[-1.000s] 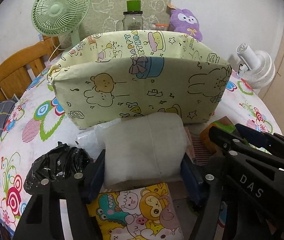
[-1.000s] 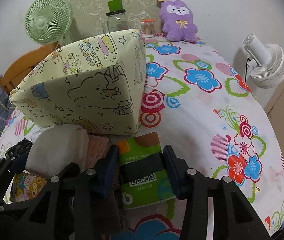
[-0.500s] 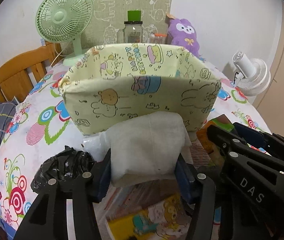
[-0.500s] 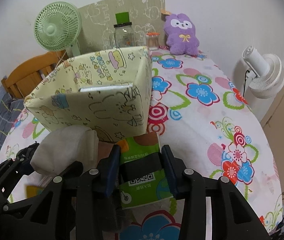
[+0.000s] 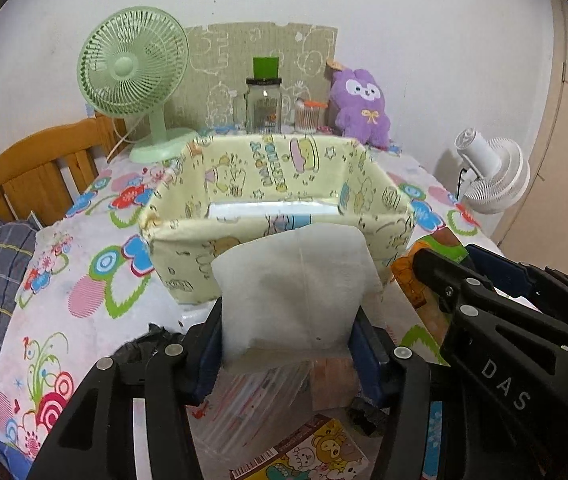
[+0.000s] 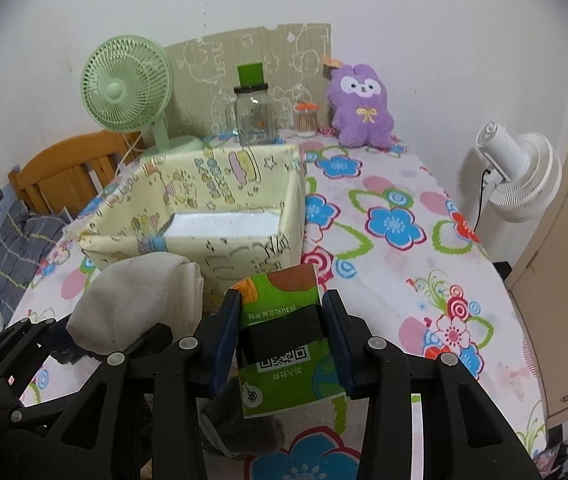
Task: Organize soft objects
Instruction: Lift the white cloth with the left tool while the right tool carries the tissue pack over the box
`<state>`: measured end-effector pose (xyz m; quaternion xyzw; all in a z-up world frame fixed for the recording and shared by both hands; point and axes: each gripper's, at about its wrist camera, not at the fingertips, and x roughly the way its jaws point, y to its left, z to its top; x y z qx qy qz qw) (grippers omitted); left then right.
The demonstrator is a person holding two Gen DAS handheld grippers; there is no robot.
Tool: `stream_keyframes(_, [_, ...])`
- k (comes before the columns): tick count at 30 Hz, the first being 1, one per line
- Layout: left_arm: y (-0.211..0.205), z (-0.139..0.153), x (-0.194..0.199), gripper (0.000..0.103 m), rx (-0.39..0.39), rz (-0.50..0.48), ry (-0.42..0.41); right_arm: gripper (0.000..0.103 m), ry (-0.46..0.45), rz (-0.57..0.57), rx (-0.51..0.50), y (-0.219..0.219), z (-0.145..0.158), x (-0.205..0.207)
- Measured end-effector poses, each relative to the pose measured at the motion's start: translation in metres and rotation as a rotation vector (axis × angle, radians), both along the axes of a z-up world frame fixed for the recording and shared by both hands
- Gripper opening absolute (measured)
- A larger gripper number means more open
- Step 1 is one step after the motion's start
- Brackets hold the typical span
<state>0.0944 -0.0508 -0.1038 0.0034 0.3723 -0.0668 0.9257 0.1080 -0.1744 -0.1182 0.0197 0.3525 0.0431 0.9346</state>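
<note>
My left gripper (image 5: 288, 332) is shut on a white soft pack (image 5: 296, 292) and holds it above the table, just in front of the yellow cartoon-print fabric box (image 5: 275, 208). My right gripper (image 6: 281, 332) is shut on a green tissue pack (image 6: 284, 320), lifted beside the box's (image 6: 203, 208) near right corner. The white pack also shows in the right wrist view (image 6: 139, 304). A white flat item (image 6: 219, 224) lies inside the box.
A black bag (image 5: 143, 344), a cartoon-print pack (image 5: 308, 456) and clear wrapping lie below the left gripper. A green fan (image 5: 131, 76), glass jar (image 5: 263, 108), purple plush (image 5: 360, 108) stand behind the box. A white fan (image 6: 520, 176) stands right; a wooden chair (image 5: 35, 168) left.
Both grippers have risen with their packs off the table. The box now appears lower, with its inside showing.
</note>
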Motion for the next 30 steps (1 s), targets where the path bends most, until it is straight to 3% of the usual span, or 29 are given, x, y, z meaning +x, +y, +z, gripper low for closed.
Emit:
stream_keyframes(20, [0.01, 0.05, -0.015, 0.058, 0.001, -0.004, -0.122, 0.045, -0.109, 0.034, 0.022, 0.016, 0.054, -0.014])
stream_keyframes(30, [0.016, 0.061, -0.013, 0.058, -0.006, 0.002, -0.15, 0.045, -0.125, 0.034, 0.032, 0.023, 0.065, -0.013])
